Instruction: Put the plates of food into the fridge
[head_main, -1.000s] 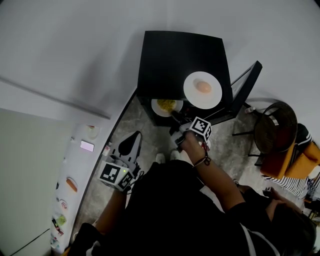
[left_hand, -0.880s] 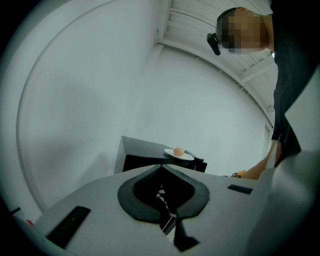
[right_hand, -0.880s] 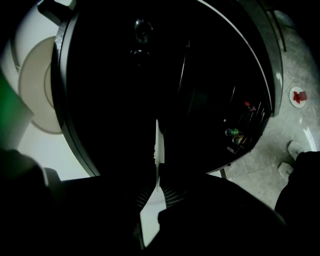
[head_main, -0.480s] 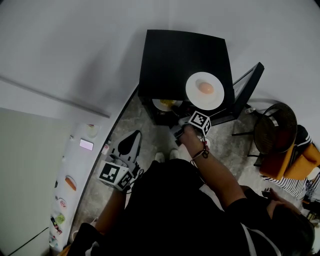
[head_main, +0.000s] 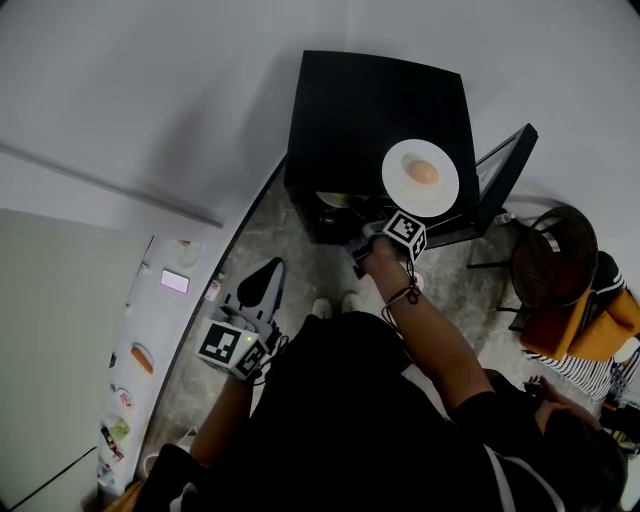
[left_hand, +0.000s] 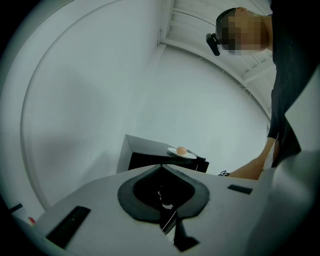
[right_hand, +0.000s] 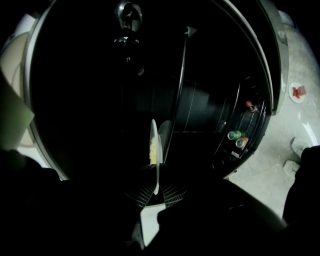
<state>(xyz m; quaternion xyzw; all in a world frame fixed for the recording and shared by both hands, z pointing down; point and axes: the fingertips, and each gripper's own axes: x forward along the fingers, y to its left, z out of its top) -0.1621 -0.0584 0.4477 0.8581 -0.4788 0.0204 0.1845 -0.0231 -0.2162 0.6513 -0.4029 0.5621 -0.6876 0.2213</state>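
A black mini fridge (head_main: 370, 100) stands open, its door (head_main: 500, 180) swung to the right. On its top rests a white plate with a round orange-brown food (head_main: 421, 177), also seen in the left gripper view as the plate (left_hand: 181, 152). My right gripper (head_main: 356, 238) reaches into the fridge opening, shut on the rim of a white plate of yellow food (right_hand: 155, 145); its jaws have just been closing on that rim (right_hand: 156, 187). That plate is on edge in the right gripper view. My left gripper (head_main: 262, 283) hangs by my side, shut and empty (left_hand: 161, 167).
Cans and a small bottle (right_hand: 237, 137) sit in the fridge door shelf. A round chair with an orange cushion (head_main: 560, 260) stands right of the fridge. A white panel with magnets (head_main: 150, 360) runs along the left. My shoes (head_main: 322, 308) are on the grey floor.
My right gripper has carried the yellow-food plate further into the fridge, so the fridge top now hides most of it. The left gripper has stayed put.
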